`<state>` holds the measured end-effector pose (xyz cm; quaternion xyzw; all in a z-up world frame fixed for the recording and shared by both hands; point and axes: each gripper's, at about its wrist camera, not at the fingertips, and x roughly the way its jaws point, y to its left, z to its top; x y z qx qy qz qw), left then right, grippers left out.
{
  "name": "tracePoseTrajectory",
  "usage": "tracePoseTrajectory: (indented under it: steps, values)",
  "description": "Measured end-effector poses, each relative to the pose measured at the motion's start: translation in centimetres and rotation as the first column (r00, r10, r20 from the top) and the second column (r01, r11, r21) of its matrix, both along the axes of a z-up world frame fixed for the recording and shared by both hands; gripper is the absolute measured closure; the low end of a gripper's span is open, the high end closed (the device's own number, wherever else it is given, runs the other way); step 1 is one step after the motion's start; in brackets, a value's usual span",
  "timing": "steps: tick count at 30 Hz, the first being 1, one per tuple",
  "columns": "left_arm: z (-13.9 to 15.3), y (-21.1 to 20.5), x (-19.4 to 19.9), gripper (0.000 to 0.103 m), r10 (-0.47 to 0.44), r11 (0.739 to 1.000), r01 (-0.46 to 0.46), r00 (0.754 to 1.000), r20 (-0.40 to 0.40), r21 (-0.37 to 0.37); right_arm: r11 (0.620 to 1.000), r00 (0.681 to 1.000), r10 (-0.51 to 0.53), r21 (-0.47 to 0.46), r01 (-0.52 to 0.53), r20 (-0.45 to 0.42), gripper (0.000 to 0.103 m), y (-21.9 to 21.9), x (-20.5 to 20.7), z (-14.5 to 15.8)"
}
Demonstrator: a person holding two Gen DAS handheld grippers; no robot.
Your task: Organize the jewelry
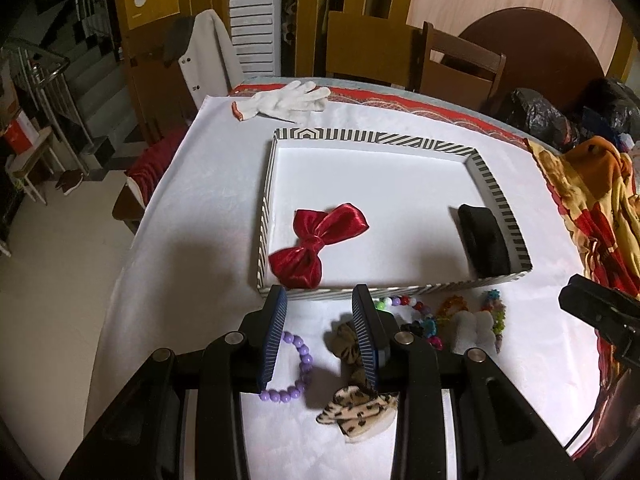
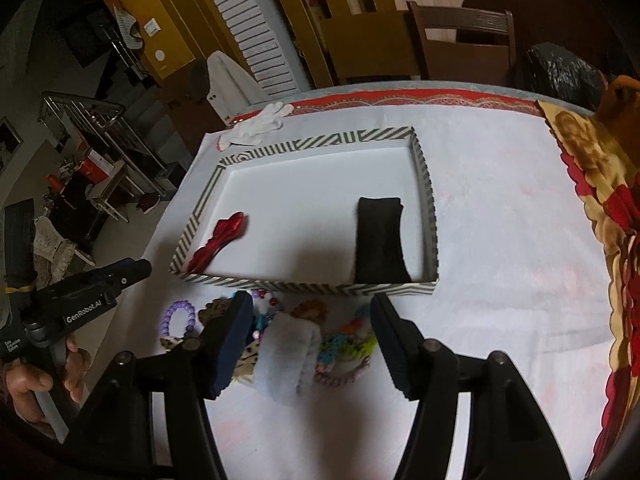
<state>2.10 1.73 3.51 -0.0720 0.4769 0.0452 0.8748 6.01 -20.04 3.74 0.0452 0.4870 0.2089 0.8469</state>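
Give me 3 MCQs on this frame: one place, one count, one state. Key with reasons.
1. Where does the red satin bow lie?
A. inside the striped shallow box
B. on the white cotton glove
C. on a chair

2. How many items lie in the box?
A. none
B. two
C. five

3. How does the left gripper stand?
A. shut on the purple bead bracelet
B. open, holding nothing
C. shut on the glove

Key: A, bow sits in the box's near-left corner; B, only the bow and the black fabric band; B, fingers stand apart, nothing between.
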Motion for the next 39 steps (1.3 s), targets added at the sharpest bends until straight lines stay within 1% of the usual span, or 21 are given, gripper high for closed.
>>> tracePoseTrajectory:
  steps: [5,15,23,39]
  values:
    - [0.4,-0.4,-1.3,0.077,0.000,1.000,0.000,1.000,0.012,0.014,1.000,1.000,0.009,-0.002,-0.009,0.008,0.038,0.4,-1.5,0.7]
    - [1.0,-1.0,-3.2,0.077,-0.002,0.999,0.001,1.000,0.026,0.040,1.000,1.000,0.013,0.000,-0.013,0.022,0.036,0.6,-4.1,1.1]
    - [1.4,-1.4,-4.4,0.077,-0.006,0.999,0.004,0.999,0.041,0.052,1.000,0.999,0.004,-0.010,-0.003,0.037,0.036,0.4,-5.3,1.6]
    - [1.3,-1.2,-5.6,0.077,-0.008,0.999,0.007,0.999,0.039,0.045,1.000,0.999,0.001,-0.016,0.000,0.045,0.033,0.9,-6.5,1.8]
